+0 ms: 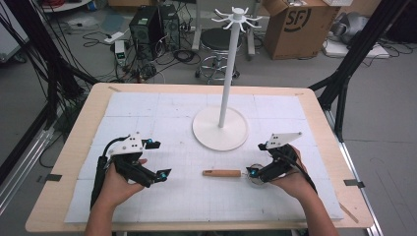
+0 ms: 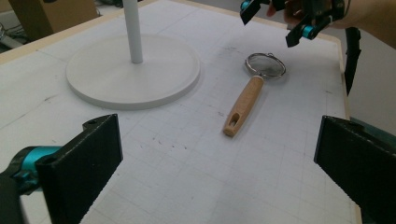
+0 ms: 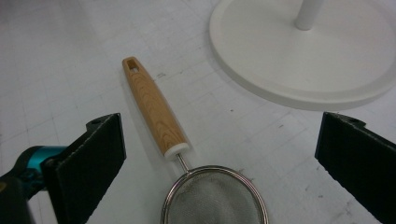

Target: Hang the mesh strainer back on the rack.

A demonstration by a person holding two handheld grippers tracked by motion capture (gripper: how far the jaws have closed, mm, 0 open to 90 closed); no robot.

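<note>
A small strainer (image 1: pixel 221 173) with a wooden handle (image 3: pixel 154 109) and a round metal mesh bowl (image 3: pixel 215 200) lies flat on the white mat, handle pointing left. My right gripper (image 1: pixel 256 160) hovers over the mesh end, open, its jaws wide on either side and nothing between the pads (image 3: pixel 93 154). My left gripper (image 1: pixel 158 158) stands open left of the handle, apart from it. In the left gripper view the strainer (image 2: pixel 245 105) lies ahead between the wide jaws, with the right gripper (image 2: pixel 275 18) beyond it.
A white stand (image 1: pixel 220 129) with a round base and a tall pole topped by hooks (image 1: pixel 237 17) stands behind the strainer at the mat's centre. The wooden table edge (image 1: pixel 64 162) frames the mat. Boxes, a stool and cables lie on the floor beyond.
</note>
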